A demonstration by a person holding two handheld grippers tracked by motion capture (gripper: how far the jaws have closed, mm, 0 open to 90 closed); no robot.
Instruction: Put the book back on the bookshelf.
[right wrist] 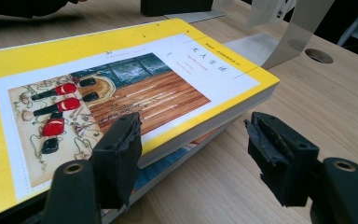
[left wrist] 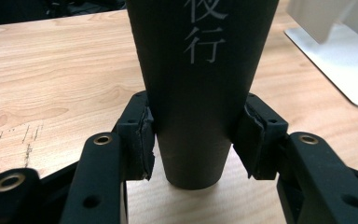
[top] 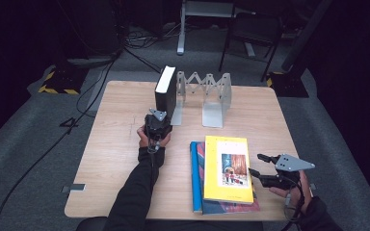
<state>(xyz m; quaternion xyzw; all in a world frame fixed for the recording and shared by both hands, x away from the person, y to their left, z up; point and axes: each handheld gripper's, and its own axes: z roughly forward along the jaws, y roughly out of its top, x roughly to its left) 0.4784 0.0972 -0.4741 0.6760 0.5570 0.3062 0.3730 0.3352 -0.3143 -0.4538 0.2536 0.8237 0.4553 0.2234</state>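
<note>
A black book [top: 166, 87] stands upright at the back of the wooden table [top: 120, 144], against the left plate of a metal expanding book rack [top: 207, 94]. My left gripper [top: 159, 120] is shut on the black book's spine [left wrist: 200, 70] near its bottom, with both pads [left wrist: 142, 135] pressed on its sides. A yellow book [top: 226, 168] lies flat on a blue-spined book [top: 196, 178] at the front. My right gripper [top: 256, 163] is open at the yellow book's right edge. One of its jaws is over the yellow cover [right wrist: 98, 79], the other over bare table.
The rack's metal base plate [left wrist: 335, 60] lies just right of the black book. A rack plate [right wrist: 298, 28] and a round table hole [right wrist: 318, 55] are beyond the yellow book. Around the table lie carpet, cables [top: 96, 82] and a chair [top: 253, 33].
</note>
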